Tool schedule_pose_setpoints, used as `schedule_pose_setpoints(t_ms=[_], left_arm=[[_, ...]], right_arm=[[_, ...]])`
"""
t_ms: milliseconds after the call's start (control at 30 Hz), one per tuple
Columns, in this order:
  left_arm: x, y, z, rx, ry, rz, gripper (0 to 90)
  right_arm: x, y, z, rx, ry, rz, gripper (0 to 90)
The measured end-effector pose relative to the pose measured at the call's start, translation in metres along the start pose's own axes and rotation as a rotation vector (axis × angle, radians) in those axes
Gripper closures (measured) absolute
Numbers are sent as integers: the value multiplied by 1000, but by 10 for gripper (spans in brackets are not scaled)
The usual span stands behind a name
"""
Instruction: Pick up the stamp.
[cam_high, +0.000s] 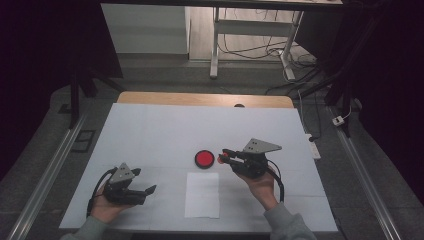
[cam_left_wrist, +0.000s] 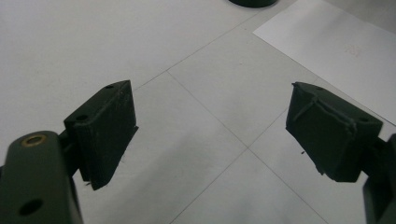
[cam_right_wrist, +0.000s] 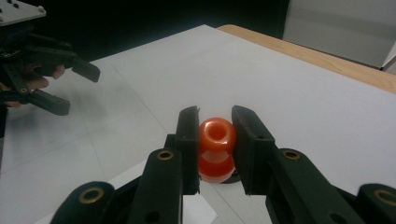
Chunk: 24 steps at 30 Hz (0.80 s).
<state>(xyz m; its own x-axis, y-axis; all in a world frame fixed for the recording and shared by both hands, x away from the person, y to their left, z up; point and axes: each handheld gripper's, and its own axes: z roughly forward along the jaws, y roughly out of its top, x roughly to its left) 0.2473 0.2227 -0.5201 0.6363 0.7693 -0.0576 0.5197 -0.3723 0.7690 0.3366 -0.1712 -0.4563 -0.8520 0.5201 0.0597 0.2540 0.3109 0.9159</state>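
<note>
Orange glossy plastic spool-shaped piece (cam_right_wrist: 216, 147) with a hole through its top: pinched between the jaws of the right gripper (cam_high: 226, 156), held off the desk near its middle. White rectangular paper sheet (cam_high: 202, 195): flat on the white-covered desk (cam_high: 150, 130), nearest the person, between the hands. Left gripper (cam_left_wrist: 210, 133): jaws spread wide, nothing between them, low over the desk at the left. Round red disc with black rim (cam_high: 204, 159): lies just beyond the sheet, just beside the right gripper's tips.
</note>
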Motion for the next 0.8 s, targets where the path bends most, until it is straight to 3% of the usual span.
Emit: schedule_pose_setpoints(t_ms=[800], left_arm=[[1,0,1,4,1,4,162]], right_arm=[[25,-3,16,34,84,-27,718]])
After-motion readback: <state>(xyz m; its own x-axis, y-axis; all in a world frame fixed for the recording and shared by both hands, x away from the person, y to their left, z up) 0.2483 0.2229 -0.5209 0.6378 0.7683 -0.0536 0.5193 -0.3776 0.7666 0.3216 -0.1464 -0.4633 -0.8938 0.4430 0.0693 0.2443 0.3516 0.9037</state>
